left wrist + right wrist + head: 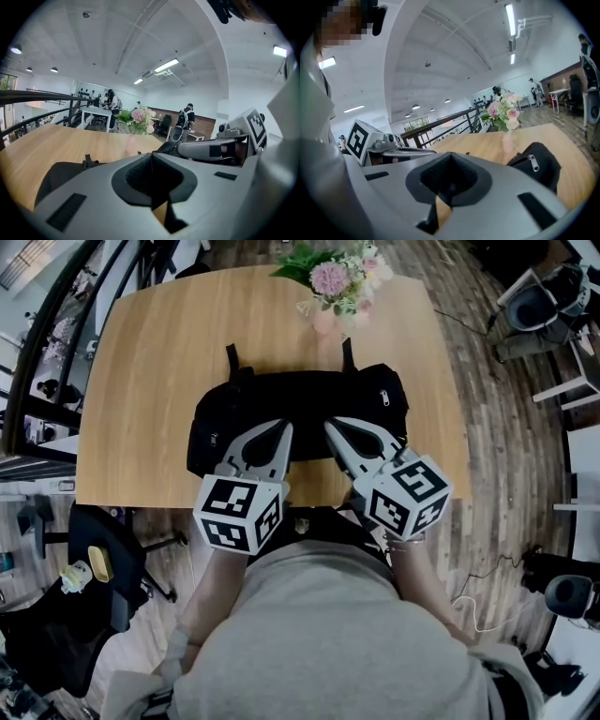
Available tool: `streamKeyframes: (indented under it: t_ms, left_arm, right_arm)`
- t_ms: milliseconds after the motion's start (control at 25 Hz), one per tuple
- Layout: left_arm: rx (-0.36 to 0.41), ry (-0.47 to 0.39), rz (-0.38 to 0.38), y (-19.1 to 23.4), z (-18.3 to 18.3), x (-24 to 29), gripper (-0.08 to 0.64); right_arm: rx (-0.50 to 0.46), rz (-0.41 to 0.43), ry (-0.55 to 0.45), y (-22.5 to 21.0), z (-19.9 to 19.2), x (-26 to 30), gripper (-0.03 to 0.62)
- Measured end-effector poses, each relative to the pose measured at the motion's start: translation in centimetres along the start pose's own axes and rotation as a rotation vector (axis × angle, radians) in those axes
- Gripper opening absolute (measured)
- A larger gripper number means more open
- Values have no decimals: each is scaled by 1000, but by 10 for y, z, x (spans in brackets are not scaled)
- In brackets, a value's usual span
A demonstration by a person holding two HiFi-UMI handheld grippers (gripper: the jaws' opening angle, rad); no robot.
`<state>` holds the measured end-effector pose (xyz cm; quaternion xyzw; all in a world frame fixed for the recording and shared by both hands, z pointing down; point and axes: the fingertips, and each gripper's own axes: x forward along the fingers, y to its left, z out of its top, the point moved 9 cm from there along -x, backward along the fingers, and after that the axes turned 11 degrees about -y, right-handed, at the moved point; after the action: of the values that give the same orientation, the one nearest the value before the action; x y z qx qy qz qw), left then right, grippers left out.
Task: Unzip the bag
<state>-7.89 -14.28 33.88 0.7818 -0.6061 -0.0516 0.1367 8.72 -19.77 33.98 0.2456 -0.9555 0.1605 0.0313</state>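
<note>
Black bag (309, 395) is lying flat on the wooden table (141, 381), long side running left to right, sitting towards the near edge, two short straps (232, 357) sticking out on its far side. A small zipper pull (384, 396) is showing on the bag's right end, and the right gripper view is catching the same pull hanging on the dark fabric. Left claw (284, 430) is hovering over the bag's near part, left of centre, jaws pressed together with nothing between them, only a sliver of table showing below the pads in the left gripper view. Right claw (330, 427) is sitting just beside it on the right, also over the bag's near part, jaws pressed together and pinching nothing. The two tips are angling towards each other, near but apart; cannot tell if either is touching the fabric. A vase of pink and white flowers (337, 282) is standing at the table's far edge, behind the bag. A person in a grey top (319, 634) is standing at the near edge holding both claws. A black office chair (103, 568) is sitting on the floor at lower left
</note>
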Motion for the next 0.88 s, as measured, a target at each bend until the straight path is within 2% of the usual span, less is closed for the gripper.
streamKeyframes:
  t_ms: [200, 400, 720, 880]
  left_arm:
    - [7, 30, -41, -9, -7, 8, 18]
    - [21, 77, -64, -16, -16, 12, 18]
    - [10, 154, -77, -19, -26, 13, 18]
    - [-32, 163, -81, -18, -29, 12, 18]
  right_arm:
    - [5, -73, -14, -3, -2, -10, 6]
    - [-5, -105, -11, -3, -6, -16, 6]
    - [11, -79, 50, 3, -20, -15, 6]
    - [14, -78, 54, 2, -23, -15, 6]
